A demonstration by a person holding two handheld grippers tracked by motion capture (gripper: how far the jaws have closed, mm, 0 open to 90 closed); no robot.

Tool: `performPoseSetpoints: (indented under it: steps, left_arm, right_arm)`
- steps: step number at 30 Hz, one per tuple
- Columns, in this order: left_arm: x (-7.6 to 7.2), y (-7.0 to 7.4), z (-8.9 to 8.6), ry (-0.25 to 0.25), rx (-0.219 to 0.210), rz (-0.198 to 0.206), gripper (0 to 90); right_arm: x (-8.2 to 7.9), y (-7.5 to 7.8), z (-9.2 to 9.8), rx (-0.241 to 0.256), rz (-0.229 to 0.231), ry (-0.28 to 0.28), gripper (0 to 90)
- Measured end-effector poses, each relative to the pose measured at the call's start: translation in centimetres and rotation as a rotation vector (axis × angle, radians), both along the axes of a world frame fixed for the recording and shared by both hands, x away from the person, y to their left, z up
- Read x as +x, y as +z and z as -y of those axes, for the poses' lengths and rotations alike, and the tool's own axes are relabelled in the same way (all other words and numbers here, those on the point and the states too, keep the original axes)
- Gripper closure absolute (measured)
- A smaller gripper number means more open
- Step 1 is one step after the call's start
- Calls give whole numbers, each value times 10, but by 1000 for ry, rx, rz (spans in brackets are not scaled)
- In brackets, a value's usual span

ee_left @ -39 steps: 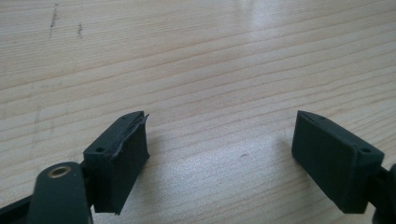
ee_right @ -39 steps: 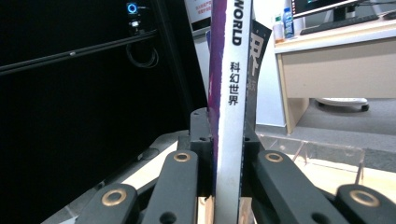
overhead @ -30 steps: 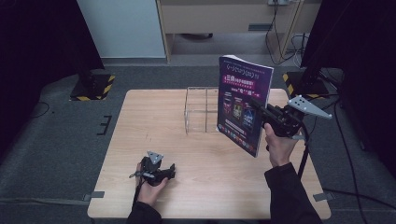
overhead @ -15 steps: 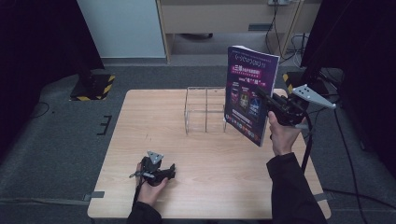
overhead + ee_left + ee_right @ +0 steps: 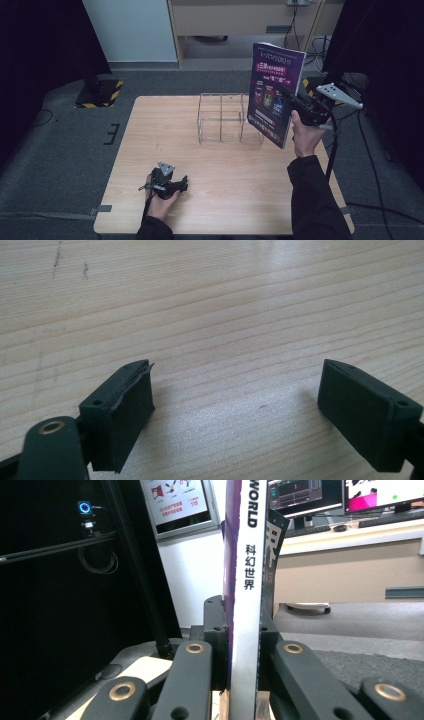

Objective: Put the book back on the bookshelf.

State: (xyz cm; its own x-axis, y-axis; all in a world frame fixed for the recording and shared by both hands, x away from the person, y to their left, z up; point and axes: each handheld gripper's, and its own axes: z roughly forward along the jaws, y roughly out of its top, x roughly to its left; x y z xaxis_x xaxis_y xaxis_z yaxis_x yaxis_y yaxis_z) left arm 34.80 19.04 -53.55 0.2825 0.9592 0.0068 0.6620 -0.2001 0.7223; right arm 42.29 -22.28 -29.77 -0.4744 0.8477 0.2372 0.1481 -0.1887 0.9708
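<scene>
Purple magazine [image 5: 274, 92], one, clamped upright in right tool [image 5: 289, 98]; one wire rack [image 5: 222, 117].

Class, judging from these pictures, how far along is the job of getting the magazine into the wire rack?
Done: the right tongs are clamped on the magazine, held upright in the air. In hand: it hangs beside the wire rack, not yet in any slot. Left: probably lowering it in. The left tongs rest open on the table.
</scene>
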Motion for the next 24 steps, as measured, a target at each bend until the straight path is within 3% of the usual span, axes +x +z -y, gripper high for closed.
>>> performPoseSetpoints:
  steps: [9,24]
  left_arm:
    - [0,0,0,1,-1,1,136]
    - [0,0,0,-1,1,0,133]
  right_arm:
    - [15,0,0,-19,1,-26,829]
    - [41,-19,-7,-29,-33,-53,829]
